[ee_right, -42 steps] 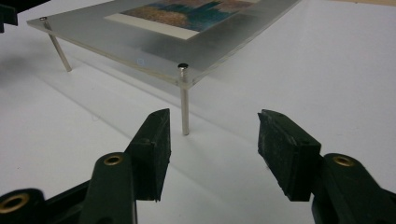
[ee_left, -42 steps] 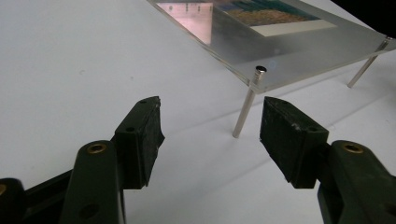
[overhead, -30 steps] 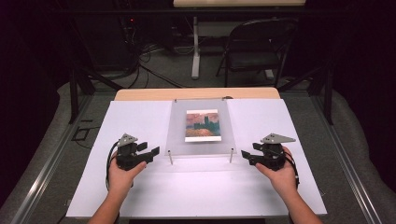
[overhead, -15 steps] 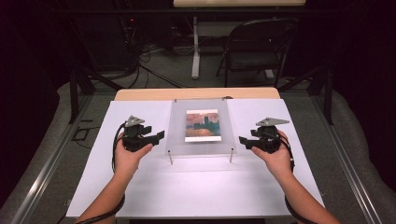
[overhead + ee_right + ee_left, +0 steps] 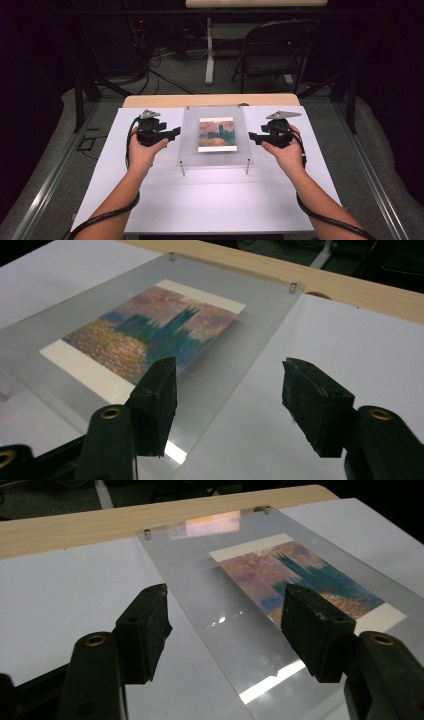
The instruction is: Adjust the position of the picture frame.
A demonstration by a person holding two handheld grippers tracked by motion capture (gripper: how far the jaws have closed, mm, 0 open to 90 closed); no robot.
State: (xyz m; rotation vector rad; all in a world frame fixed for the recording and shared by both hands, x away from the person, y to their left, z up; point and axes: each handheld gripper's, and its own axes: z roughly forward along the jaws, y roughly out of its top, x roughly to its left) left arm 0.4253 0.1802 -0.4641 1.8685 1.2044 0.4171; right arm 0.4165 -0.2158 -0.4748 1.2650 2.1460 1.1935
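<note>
While both sets of fingers stand spread and empty, we flank the clear acrylic picture frame [image 5: 216, 135] with left gripper [image 5: 176, 132] and right gripper [image 5: 252, 136].

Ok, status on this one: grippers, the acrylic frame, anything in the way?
Left gripper and right gripper open, flanking acrylic picture frame. Frame flat on white mat, untouched. Nothing in the way.

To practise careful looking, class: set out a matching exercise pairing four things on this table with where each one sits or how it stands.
Things
1. left gripper
2. right gripper
3. painted print
4. metal pegs

Descriptions
A. under the clear panel
B. open, at the panel's left edge
C. at the panel's corners
D. open, at the panel's right edge

Pairs: 1-B, 2-D, 3-A, 4-C
</note>
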